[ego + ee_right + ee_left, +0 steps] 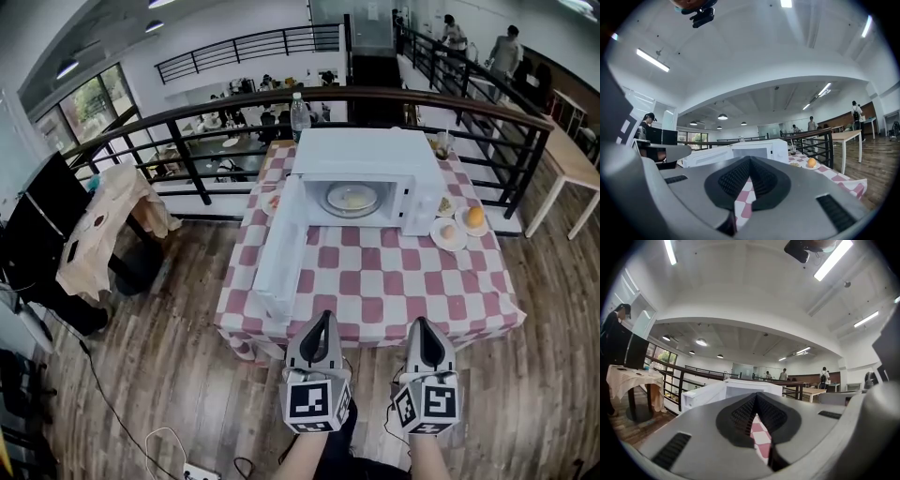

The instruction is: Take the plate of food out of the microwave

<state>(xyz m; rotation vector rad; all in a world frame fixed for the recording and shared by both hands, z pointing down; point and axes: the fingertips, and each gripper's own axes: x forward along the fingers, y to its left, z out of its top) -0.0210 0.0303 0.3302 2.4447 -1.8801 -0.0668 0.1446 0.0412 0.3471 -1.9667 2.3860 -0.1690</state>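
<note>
Red-and-white checked cloth [375, 281]: over the whole table, drooping at the near edge; table legs hidden beneath.
White microwave [370, 150]: far middle of the cloth, door [281, 248] swung wide to the left, cavity lit.
Plate of food [352, 198]: inside the cavity, flat on the floor of it; pale food, too small to name; not made out in either gripper view.
Left gripper [756, 395]: jaws closed tip to tip, nothing between them; level, short of the table's near edge, well apart from the microwave.
Right gripper [750, 158]: same, pinched together and empty; beside the left one, aimed at the table.
Forearms: cut off by the bottom edge of the head view.
Orange [475, 217]: on a small plate just right of the microwave.
Second small plate [448, 241]: beside it, nearer; pale round item on it, kind unclear.
Third plate [272, 201]: left of the microwave, mostly hidden behind the open door.
Bottle [299, 114]: behind the microwave, lower part hidden by it.
Dark railing [187, 122]: past the table's far edge.
</note>
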